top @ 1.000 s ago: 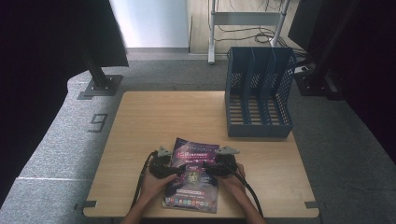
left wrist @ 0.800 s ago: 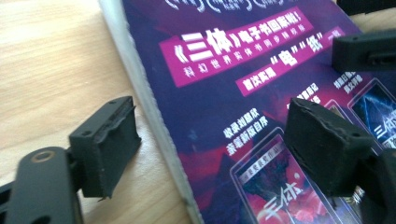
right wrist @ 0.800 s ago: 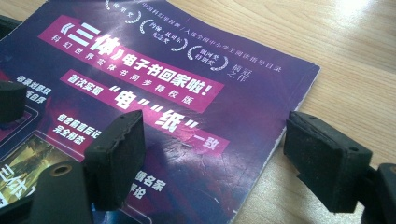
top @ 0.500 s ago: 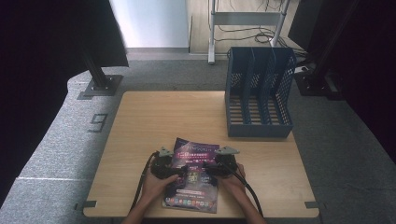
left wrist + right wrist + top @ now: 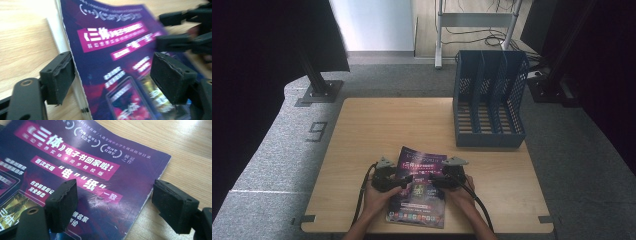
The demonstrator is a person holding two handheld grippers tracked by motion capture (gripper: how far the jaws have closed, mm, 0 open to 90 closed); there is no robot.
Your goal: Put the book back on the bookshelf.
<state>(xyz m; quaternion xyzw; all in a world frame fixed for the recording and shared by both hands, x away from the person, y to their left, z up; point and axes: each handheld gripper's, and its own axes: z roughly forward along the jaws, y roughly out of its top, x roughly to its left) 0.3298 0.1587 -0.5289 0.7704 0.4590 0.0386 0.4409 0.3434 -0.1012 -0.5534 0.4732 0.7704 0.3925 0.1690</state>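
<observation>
A purple magazine (image 5: 419,200) with pink and white print lies flat near the table's front edge. My left gripper (image 5: 404,181) is at its left edge. In the left gripper view the magazine's (image 5: 112,50) white page edge runs between the jaws, one pad (image 5: 58,77) over the wood, the other (image 5: 172,77) over the cover. These jaws have just been closing a little, but the pads do not press on the magazine. My right gripper (image 5: 434,181) stands open over the magazine's (image 5: 82,170) right edge, with one pad (image 5: 175,205) over bare wood.
A blue slotted file holder (image 5: 489,100) stands upright at the back right of the wooden table (image 5: 377,130). Grey carpet surrounds the table, with a black stand base (image 5: 319,92) at the left rear. The other gripper (image 5: 190,30) shows in the left gripper view.
</observation>
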